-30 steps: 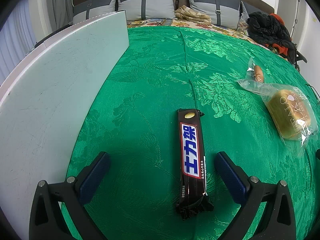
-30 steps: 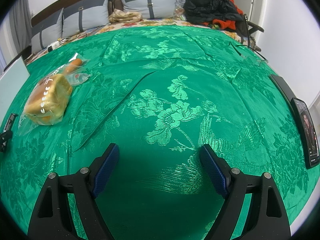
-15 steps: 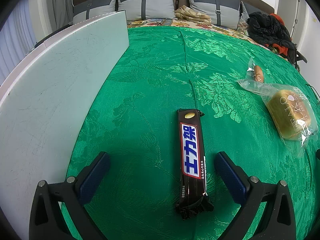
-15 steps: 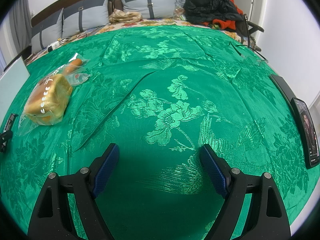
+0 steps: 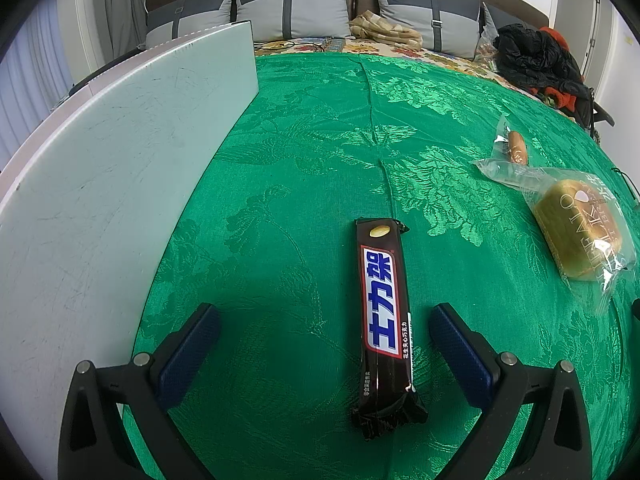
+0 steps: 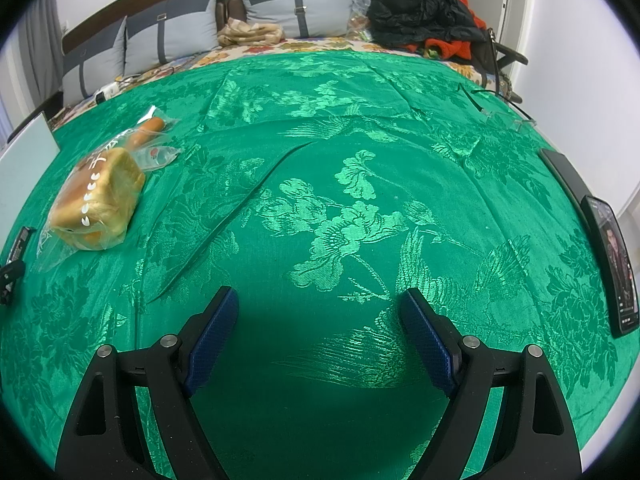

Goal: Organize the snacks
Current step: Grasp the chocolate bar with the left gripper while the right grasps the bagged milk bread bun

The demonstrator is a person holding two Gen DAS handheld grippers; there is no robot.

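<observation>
The left gripper (image 5: 320, 344) has its jaws spread wide with nothing in them, and the chocolate bar (image 5: 383, 320) lies flat on the green cloth (image 5: 288, 152) between the blue pads (image 5: 188, 350), closer to the right one and not touching either. The wrapper is dark brown with a red-edged white panel and big blue Chinese characters, 士力架, so that's a Snickers; there's a little peanut picture at the far end and a strip of tiny white print along the side that I can't really make out. Off to the right sits a bread loaf (image 5: 580, 228) in a clear bag with white lettering across it, too warped by the lens to read for sure, and just behind it a small sausage (image 5: 516, 148) in its own clear wrap. A white board (image 5: 104, 184) runs along the left edge of the cloth. The right gripper (image 6: 320, 320) is also wide open and holding nothing, hovering over bare cloth, with the loaf and sausage well off to its left and a phone (image 6: 616, 268) near the right edge.
</observation>
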